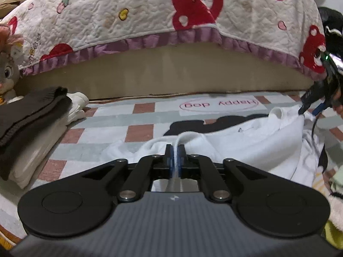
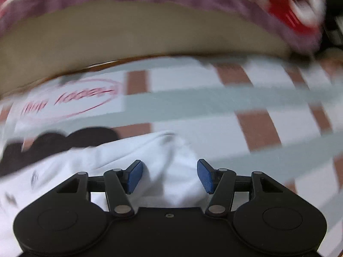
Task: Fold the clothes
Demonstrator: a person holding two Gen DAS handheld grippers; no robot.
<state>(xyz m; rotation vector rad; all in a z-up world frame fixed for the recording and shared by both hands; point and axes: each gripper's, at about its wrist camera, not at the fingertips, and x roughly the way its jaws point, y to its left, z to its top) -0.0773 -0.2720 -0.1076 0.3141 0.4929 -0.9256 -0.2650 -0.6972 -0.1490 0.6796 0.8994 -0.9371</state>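
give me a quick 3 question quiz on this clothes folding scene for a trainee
1. True or false: the left tongs are closed on a fold of the white garment.
2. Multiple choice: how do the right tongs stand? A. shut on the cloth B. open, with white cloth between the blue pads C. closed on a black sock
3. Fill in: the dark folded garment lies on top of a folded ____ garment, in the left wrist view.

Key
1. True.
2. B.
3. White.
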